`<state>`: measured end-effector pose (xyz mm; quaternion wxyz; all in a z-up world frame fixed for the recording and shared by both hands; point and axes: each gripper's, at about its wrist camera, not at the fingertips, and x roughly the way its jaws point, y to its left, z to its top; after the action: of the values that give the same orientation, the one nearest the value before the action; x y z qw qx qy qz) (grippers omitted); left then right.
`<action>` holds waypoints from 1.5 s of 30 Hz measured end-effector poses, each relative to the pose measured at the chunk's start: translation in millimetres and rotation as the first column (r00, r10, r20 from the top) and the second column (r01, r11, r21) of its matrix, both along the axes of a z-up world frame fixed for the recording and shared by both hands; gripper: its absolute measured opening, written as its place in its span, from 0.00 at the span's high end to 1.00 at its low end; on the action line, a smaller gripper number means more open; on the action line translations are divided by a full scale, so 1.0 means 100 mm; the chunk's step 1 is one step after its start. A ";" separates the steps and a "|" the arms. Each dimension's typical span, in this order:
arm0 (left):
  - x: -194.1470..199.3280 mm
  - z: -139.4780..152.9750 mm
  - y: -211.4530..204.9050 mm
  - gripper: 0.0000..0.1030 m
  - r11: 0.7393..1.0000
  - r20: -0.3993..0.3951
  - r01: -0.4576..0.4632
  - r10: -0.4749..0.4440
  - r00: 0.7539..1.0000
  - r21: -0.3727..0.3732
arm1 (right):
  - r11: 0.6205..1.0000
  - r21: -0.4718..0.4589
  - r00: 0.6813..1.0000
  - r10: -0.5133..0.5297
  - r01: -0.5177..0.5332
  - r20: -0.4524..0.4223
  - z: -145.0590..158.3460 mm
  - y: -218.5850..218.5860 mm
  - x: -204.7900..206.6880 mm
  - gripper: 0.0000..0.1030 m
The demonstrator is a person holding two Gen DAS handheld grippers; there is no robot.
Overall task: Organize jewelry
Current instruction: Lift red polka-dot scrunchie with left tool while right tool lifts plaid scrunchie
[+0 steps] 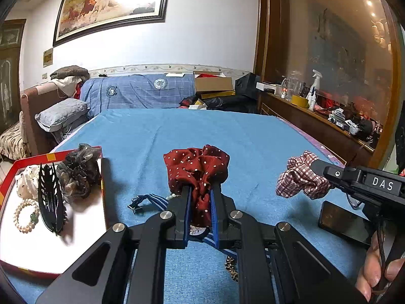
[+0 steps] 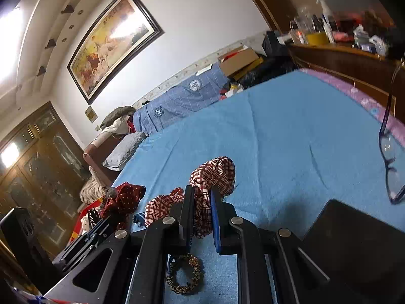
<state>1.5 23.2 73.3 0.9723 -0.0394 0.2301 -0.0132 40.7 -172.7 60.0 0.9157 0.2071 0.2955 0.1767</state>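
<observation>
Scrunchies fill both my tools: left gripper (image 1: 200, 197) clenches the red dotted scrunchie (image 1: 196, 167) mid-frame; right gripper (image 2: 202, 200) grasps the plaid scrunchie (image 2: 215, 174).

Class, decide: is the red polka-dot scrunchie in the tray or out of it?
Out. The red polka-dot scrunchie is pinched in the left gripper above the blue bedspread, right of the tray.

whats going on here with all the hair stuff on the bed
A person is sorting accessories on a blue bedspread with two handheld grippers. The left gripper is clamped on a dark red polka-dot scrunchie; the right gripper grips a red-and-white plaid scrunchie. A red-rimmed white tray already holds a black claw clip and pearl bracelet.
</observation>
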 end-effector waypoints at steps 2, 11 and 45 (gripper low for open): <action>0.01 0.00 -0.01 0.88 1.000 -0.004 0.001 -0.001 1.000 0.002 | 1.000 -0.015 1.000 0.007 -0.007 -0.002 0.00 0.03 0.02 0.87; 0.00 0.01 -0.02 0.88 1.000 0.003 -0.001 0.001 1.000 -0.001 | 1.000 -0.017 1.000 0.008 -0.009 -0.006 -0.02 0.02 0.04 0.87; -0.25 0.09 0.18 0.88 0.995 0.018 -0.099 0.100 0.995 -0.007 | 0.989 -0.117 0.990 0.105 -0.094 0.089 0.04 0.27 -0.06 0.87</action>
<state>-23.3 41.0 82.5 0.9737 -0.0538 0.2188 0.0342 34.4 -145.8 64.2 0.9290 0.1312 0.2711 0.2149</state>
